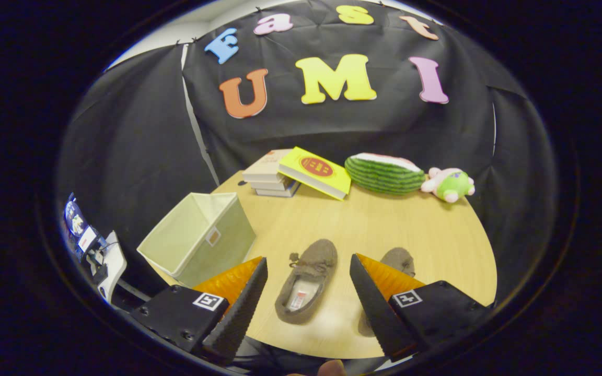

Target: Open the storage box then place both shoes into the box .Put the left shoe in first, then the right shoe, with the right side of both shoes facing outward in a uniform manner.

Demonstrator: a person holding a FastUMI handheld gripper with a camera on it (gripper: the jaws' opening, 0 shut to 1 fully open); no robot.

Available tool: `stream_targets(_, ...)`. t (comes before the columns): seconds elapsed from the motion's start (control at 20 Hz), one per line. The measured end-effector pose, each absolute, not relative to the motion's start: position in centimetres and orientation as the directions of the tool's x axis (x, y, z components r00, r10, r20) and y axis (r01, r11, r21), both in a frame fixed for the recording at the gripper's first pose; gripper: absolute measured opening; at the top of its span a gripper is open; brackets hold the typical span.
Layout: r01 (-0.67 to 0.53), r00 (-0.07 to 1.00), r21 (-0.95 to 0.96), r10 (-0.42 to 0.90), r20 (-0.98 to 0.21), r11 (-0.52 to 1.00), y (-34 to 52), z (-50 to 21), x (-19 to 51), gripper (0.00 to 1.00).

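Hovering tongs [309, 279] wide, empty | brown fuzzy slipper [306, 282] between tips on round wooden worktop [437, 235], 2nd slipper [397, 261] beside | pale-green fabric box [196, 237] open nearby | soft, light; pinch heel collar.

book stack [272, 180] | yellow book [315, 172] leaning on stack | watermelon plush [384, 175] | pink-green plush toy [450, 184] beside it

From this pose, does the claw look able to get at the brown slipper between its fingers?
Probably yes. The claw is open, the brown slipper lies between its fingers on the table, and nothing sits over it.
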State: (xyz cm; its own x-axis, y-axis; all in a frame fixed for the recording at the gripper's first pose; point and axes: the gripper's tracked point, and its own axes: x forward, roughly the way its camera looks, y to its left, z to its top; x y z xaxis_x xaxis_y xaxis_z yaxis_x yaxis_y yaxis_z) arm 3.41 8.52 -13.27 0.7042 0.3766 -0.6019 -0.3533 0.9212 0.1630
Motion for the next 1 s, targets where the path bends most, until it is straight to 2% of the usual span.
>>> stream_targets(0.35,-0.286,0.599,0.201,0.338,-0.725,0.937,8.8,-18.3,5.3,1.0)
stream_targets(0.65,-0.243,0.467,0.212,0.305,-0.83,0.947,8.7,-22.8,5.8,1.0)
stream_targets(1.0,-0.223,0.366,0.22,0.291,-0.884,0.95,8.6,-25.8,6.5,1.0)
